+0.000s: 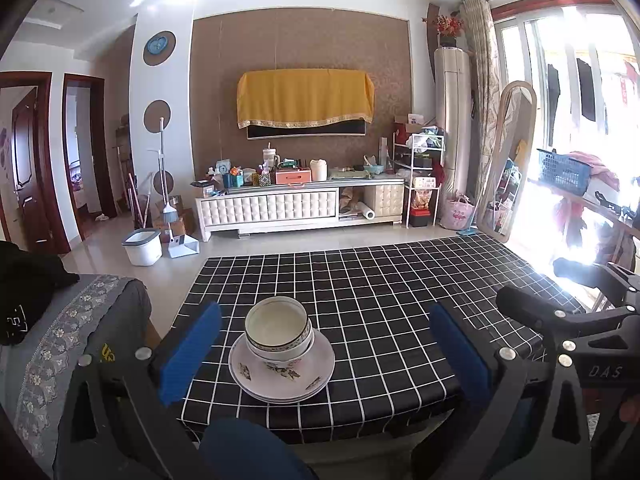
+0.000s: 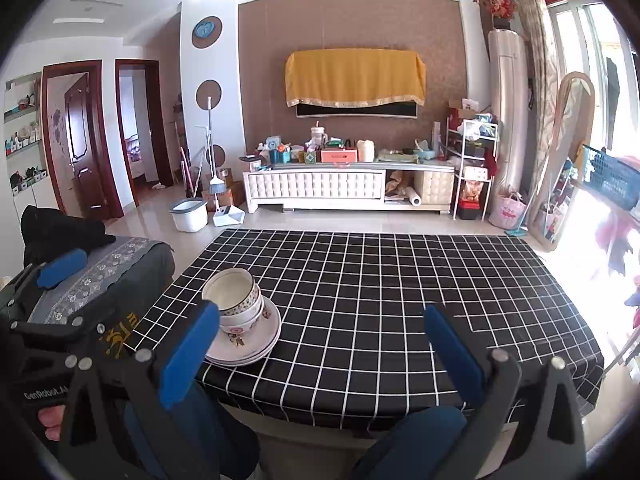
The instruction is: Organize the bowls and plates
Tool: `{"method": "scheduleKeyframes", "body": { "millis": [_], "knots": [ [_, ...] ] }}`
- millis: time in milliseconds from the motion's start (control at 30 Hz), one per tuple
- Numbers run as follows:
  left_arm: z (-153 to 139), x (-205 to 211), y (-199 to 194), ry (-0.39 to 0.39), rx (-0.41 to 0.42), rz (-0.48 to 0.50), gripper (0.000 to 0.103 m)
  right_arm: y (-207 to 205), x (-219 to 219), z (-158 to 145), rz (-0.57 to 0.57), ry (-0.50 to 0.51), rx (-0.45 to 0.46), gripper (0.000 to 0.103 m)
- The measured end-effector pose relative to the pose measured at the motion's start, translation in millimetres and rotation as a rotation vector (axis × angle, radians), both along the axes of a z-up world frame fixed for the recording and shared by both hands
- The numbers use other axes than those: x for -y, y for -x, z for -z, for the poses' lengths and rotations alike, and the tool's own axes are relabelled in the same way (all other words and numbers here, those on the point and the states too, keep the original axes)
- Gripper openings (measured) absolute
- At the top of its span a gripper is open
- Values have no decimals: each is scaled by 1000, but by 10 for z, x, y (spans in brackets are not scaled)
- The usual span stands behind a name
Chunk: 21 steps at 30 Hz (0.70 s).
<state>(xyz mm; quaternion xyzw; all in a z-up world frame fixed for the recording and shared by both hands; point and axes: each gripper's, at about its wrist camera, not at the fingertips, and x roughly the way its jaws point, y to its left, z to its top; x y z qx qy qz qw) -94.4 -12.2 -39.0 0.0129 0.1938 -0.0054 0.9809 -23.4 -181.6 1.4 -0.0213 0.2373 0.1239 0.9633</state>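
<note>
- Nested bowls (image 1: 278, 330) sit on stacked plates (image 1: 282, 372), one tidy pile ahead between the left gripper (image 1: 324, 356) jaws, spread wide, empty.
- Right gripper (image 2: 320, 352), equally wide, holds nothing; pile beside its left jaw.

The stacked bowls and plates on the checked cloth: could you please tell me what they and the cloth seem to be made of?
Bowls: probably glazed ceramic, glossy white with a patterned rim band.
Plates: likely the same glazed ware, smooth with printed floral motifs.
Checked tablecloth: possibly coated fabric or vinyl; it shines under the window light and drapes over the edge.
</note>
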Motion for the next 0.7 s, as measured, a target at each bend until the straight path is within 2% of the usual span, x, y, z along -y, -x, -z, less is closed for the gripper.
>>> {"method": "scheduleKeyframes", "body": {
  "millis": [700],
  "knots": [
    [-2, 18, 66, 9, -15, -4, 103, 75, -26, -2, -1, 29, 13, 103]
  ]
}}
